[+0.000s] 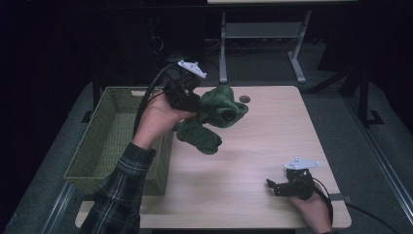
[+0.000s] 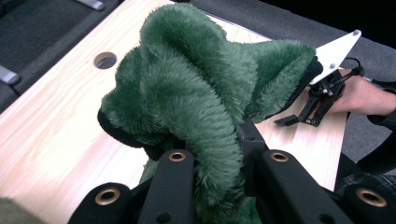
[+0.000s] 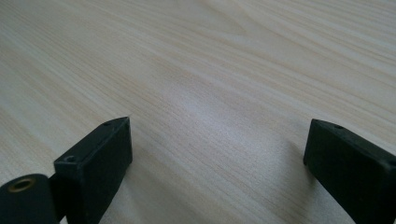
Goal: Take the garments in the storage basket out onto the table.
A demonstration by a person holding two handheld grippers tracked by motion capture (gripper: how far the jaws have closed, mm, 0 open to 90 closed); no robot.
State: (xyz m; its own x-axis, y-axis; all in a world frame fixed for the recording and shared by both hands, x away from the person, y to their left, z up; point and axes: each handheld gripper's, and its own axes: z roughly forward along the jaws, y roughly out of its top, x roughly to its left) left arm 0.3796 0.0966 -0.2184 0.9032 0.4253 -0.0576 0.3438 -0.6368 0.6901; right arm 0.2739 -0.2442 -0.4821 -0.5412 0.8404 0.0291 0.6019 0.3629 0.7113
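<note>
Left gripper (image 1: 195,100) — jaws clamped on a green plush cloth (image 1: 214,117), which hangs bunched from them above the table (image 1: 253,141), with a woven basket (image 1: 114,141) just below the holding hand. Right gripper (image 1: 273,187) — jaws spread apart on nothing, resting low over bare tabletop, well apart from the cloth

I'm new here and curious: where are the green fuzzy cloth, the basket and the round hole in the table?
cloth (image 2: 187,88), left gripper view, fuzzy middle fold.
basket (image 1: 104,131), high view, woven left wall.
hole (image 1: 244,99), high view, its middle.
</note>
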